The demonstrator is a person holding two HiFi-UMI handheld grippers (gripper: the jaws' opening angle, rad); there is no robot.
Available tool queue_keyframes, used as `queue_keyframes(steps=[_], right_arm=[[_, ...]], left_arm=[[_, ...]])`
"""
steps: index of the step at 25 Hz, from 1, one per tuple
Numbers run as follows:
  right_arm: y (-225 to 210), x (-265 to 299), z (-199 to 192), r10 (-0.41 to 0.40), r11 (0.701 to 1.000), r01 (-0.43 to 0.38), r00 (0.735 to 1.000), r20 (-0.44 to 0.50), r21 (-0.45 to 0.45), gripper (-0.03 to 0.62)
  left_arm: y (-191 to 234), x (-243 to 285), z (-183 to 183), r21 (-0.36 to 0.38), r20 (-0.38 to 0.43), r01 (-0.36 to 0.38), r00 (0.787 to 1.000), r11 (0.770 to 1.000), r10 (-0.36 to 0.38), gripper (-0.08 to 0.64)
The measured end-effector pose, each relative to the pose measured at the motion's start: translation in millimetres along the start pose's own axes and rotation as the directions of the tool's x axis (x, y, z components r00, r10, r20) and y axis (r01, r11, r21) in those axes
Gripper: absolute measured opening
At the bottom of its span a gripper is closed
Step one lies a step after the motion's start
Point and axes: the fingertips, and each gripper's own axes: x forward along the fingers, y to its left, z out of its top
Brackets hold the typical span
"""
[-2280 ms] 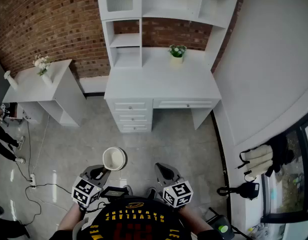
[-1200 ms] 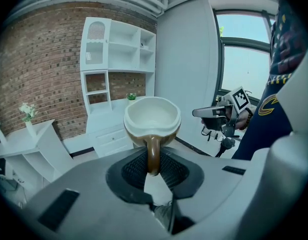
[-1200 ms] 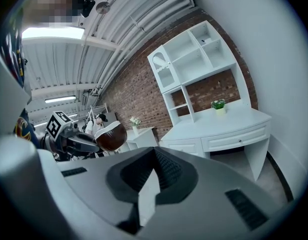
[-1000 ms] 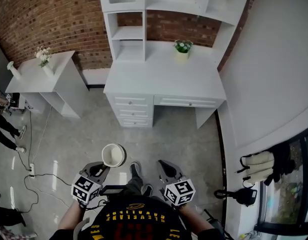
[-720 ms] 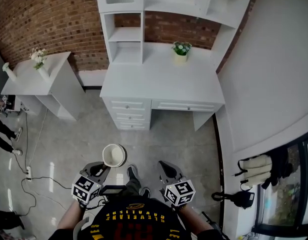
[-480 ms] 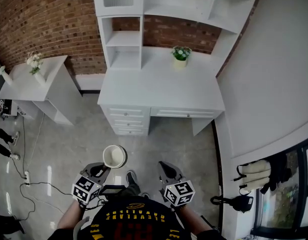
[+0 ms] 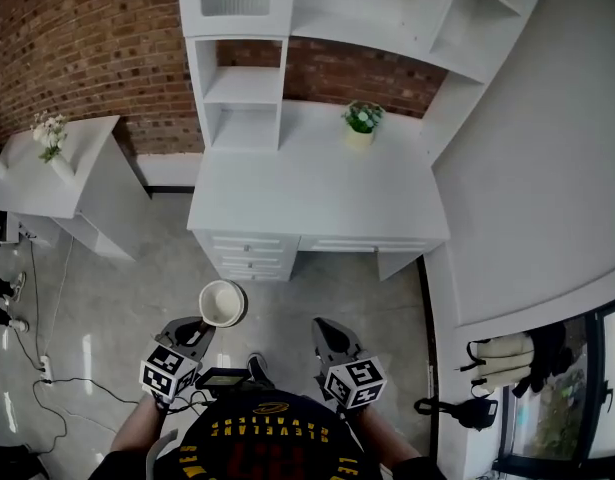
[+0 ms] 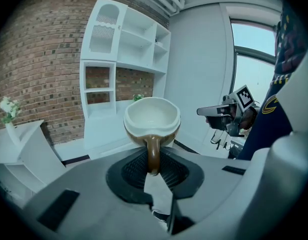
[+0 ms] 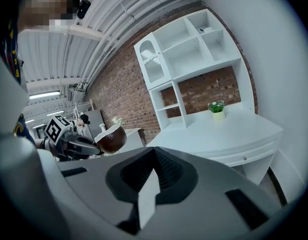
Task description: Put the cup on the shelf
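Since the earlier head frames the desk [image 7: 317, 193] had grown larger and nearer in the head view, and the side table [image 7: 57, 168] had slid toward the left edge, so I judged I was walking the load in and the carry was well along, though nothing had been placed yet. My left gripper [image 7: 192, 330] stayed low by my body with the cup [image 7: 222, 303] just ahead of it, over the floor and well short of the desk front. The right gripper [image 7: 322, 333] hung beside it, apart from the cup. The shelf [image 7: 245, 86] stood at the back left of the desk, with a small plant [image 7: 361, 120] to its right. In the left gripper view the jaws were clamped on the brown handle [image 8: 153, 154]. The cup sat upright beyond them, its white mouth facing up and its base-to-rim axis about vertical. The handle pointed straight back at me, so the bowl led toward the shelf. That suited sliding it into an open bay mouth-up, though I would need to raise it a good way first. In the right gripper view the jaws stood together with nothing between them. The cup showed off to the left, brown side outward and rim on top, and the shelf rose ahead above the desk.
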Motion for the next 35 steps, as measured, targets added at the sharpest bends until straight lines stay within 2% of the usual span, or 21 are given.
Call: queue_keyframes(steps=[8, 15, 19, 23, 28, 35], right_arm=[[0.8, 50.3, 7.7, 0.005, 1.000, -0.005, 1.000, -0.015, 0.009, -0.006], [-5.6, 60.4, 8.8, -0.003, 1.000, 0.004, 0.999, -0.035, 0.026, -0.006], [-26.1, 71.8, 7.9, -0.004, 0.999, 0.006, 0.999, -0.046, 0.044, -0.006], [-42.2, 89.4, 5.3, 0.033, 0.999, -0.029, 0.996, -0.081, 0.045, -0.006], [-70.4, 119.3, 35.0, 0.081, 0.997, -0.081, 0.995, -0.057, 0.017, -0.006], [-131.0, 151.8, 64.4, 0.123, 0.992, -0.122, 0.989, -0.084, 0.014, -0.006]], left_arm=[[46.2, 12.3, 0.4, -0.019, -0.011, -0.004, 1.000, 1.000, 0.003, 0.043], [65.2, 23.4, 14.9, -0.018, 0.002, -0.010, 1.000, 1.000, 0.010, 0.043], [76.6, 44.7, 24.2, -0.019, -0.001, -0.027, 1.000, 0.999, 0.027, 0.043], [79.7, 59.1, 25.8, -0.046, -0.017, -0.052, 0.999, 0.998, 0.051, 0.043], [90.0, 75.7, 42.3, -0.075, -0.020, -0.106, 0.994, 0.992, 0.105, 0.043], [100.2, 119.3, 79.3, -0.097, -0.027, -0.161, 0.987, 0.982, 0.159, 0.043]])
